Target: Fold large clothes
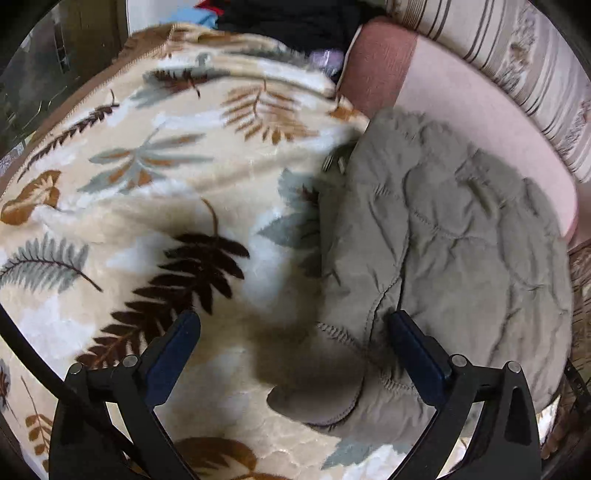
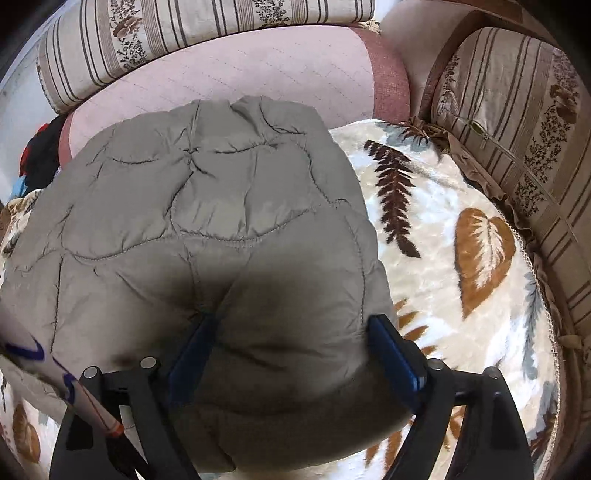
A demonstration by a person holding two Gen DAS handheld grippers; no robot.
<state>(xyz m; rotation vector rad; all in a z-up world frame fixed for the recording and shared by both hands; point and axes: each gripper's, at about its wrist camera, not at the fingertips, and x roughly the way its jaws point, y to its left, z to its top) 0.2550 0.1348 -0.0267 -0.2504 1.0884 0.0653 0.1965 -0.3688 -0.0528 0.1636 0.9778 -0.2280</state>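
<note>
A grey-green quilted jacket [image 1: 443, 236] lies folded into a compact bundle on a leaf-print blanket [image 1: 155, 192]. My left gripper [image 1: 291, 332] is open just above the jacket's near left edge, with one blue-padded finger over the blanket and the other over the jacket. In the right wrist view the jacket [image 2: 207, 206] fills the middle. My right gripper [image 2: 291, 332] is open, and its fingers straddle the jacket's near puffy edge without closing on it.
The blanket [image 2: 461, 266] covers a couch seat. A pink cushion [image 2: 229, 66] lies behind the jacket. Striped floral pillows [image 2: 517, 122] stand at the back and right. Dark clothes [image 1: 288, 22] are piled at the far end. A sleeved arm [image 2: 44, 373] crosses the lower left.
</note>
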